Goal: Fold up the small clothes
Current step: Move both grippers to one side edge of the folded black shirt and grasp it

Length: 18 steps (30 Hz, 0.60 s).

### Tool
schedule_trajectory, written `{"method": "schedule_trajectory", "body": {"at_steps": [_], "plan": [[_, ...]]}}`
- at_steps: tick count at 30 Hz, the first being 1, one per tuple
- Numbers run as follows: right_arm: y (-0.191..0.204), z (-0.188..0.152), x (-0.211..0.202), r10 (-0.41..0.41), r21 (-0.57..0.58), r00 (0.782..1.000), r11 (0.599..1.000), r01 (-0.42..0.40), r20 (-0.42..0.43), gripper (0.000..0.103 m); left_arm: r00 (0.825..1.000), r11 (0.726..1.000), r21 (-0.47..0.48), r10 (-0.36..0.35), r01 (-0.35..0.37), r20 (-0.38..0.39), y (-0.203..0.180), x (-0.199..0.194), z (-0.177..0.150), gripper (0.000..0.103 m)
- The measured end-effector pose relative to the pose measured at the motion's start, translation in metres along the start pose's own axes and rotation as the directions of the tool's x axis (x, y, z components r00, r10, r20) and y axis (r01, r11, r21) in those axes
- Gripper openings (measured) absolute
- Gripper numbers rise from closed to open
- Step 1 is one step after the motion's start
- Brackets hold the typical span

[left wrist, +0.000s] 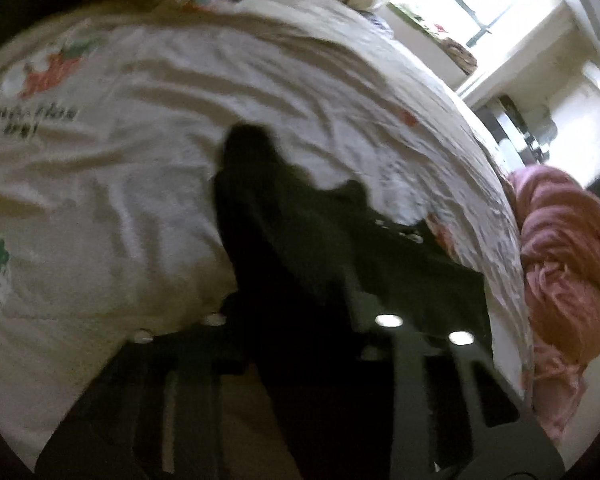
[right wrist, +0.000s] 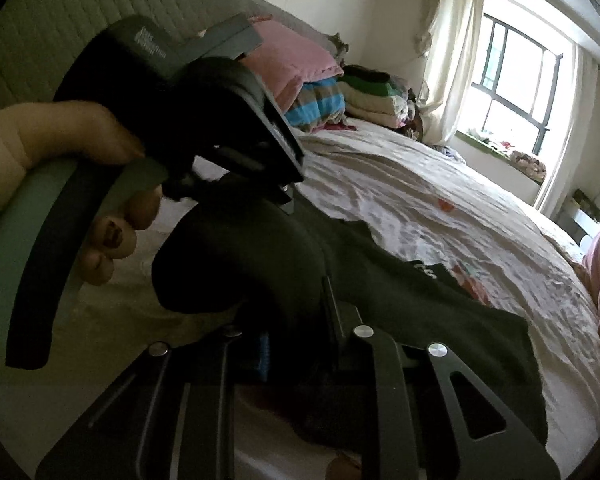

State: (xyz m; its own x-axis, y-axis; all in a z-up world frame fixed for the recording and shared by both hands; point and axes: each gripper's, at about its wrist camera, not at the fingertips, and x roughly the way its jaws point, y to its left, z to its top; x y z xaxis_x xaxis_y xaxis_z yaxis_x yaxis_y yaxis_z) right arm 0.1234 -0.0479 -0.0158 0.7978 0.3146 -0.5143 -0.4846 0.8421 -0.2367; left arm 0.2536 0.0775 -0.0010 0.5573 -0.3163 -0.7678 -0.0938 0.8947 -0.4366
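A black garment (left wrist: pixel 292 220) lies partly on the white printed bed sheet (left wrist: pixel 140 140) and rises toward the camera. In the left wrist view my left gripper (left wrist: pixel 300 332) is shut on a bunched edge of it, with dark cloth filling the gap between the fingers. In the right wrist view the same black garment (right wrist: pixel 420 300) stretches right across the sheet, and my right gripper (right wrist: pixel 300 344) is shut on another part of its edge. A person's hand (right wrist: pixel 60 140) holds the left device just up and left of the right one, close above the cloth. The picture is dark and blurred around both sets of fingertips.
A crumpled pink blanket (left wrist: pixel 560 260) lies at the bed's right edge. Pink and striped pillows (right wrist: pixel 300 80) and folded clothes (right wrist: pixel 372 96) are piled at the far end by the padded headboard (right wrist: pixel 60 20). A bright window (right wrist: pixel 512 88) is beyond the bed.
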Motion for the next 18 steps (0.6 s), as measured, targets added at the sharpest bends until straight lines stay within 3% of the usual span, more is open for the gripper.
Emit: {"method": "schedule_trajectory", "body": {"at_steps": [9, 18], "plan": [[-0.035, 0.002, -0.045, -0.067, 0.111, 0.994, 0.992, 0.057, 0.088, 0.018, 0.997, 0.991, 0.133, -0.015, 0.004, 0.079, -0.068, -0.034, -0.004, 0.016], [-0.073, -0.010, -0.070, -0.121, 0.197, 0.987, 0.975, 0.099, 0.104, 0.017, 0.996, 0.979, 0.204, -0.026, 0.009, 0.084, -0.119, -0.043, -0.015, 0.016]]}}
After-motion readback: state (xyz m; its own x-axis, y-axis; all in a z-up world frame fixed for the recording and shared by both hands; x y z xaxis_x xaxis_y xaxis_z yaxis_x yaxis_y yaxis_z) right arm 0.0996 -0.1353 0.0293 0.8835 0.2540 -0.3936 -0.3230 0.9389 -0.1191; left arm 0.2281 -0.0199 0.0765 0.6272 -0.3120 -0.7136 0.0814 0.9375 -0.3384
